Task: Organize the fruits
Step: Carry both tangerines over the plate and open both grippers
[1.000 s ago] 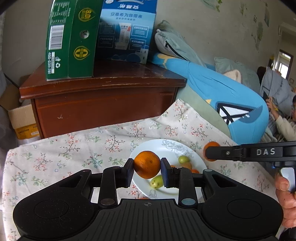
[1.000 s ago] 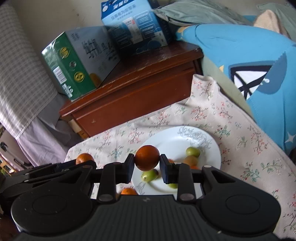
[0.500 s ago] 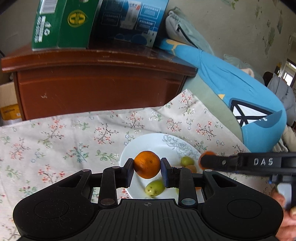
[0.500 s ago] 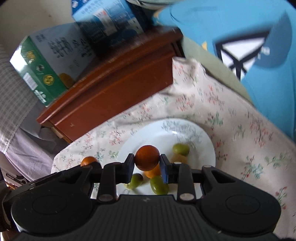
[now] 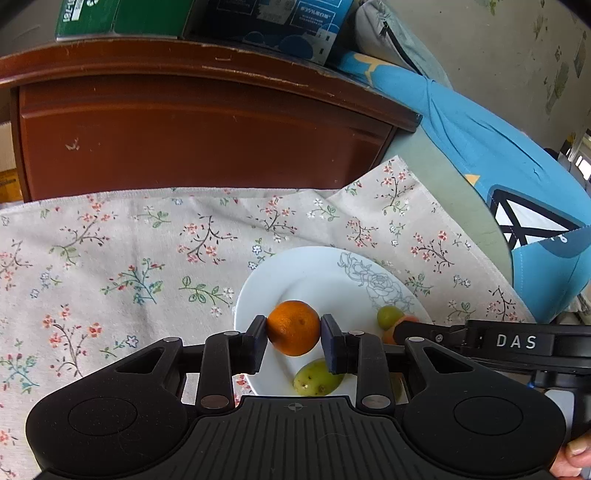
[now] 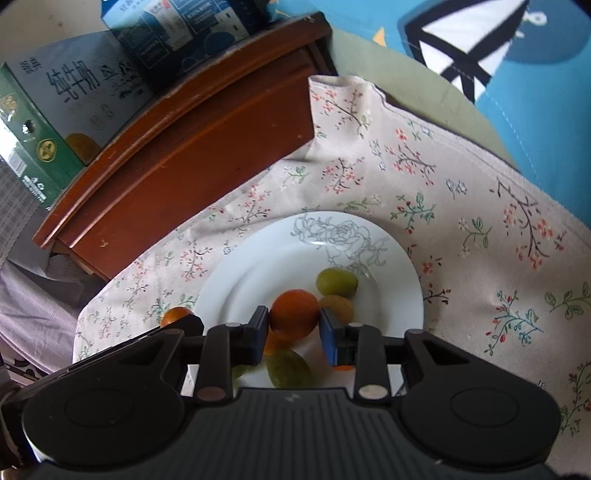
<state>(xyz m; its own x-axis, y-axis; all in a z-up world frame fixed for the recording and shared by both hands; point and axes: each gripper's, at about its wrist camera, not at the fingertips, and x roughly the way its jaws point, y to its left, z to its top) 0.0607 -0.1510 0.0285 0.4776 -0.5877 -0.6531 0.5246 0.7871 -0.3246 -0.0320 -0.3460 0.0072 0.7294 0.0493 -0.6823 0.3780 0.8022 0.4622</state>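
Note:
My left gripper (image 5: 294, 338) is shut on an orange (image 5: 293, 326) and holds it just above the near left part of a white plate (image 5: 314, 269). My right gripper (image 6: 294, 328) has a darker orange (image 6: 293, 317) between its pads, low over the plate's (image 6: 258, 258) fruit pile. Its jaws are opening, and the pads still touch the orange. Small green fruits (image 6: 337, 281) and a yellowish one (image 6: 336, 308) lie on the plate. The right gripper's black arm (image 5: 480, 339) reaches in from the right in the left wrist view.
The plate sits on a floral cloth (image 5: 110, 258). Behind it stands a brown wooden cabinet (image 5: 203, 140) with a green carton (image 6: 44, 122) and a blue box (image 5: 273, 26) on top. A blue cushion (image 5: 498, 158) lies at the right. A person's fingers (image 5: 576, 454) show at the lower right.
Both grippers have sunk toward the plate with their oranges, and the plate looks larger. The right gripper's orange now sits down among the plate's fruits.

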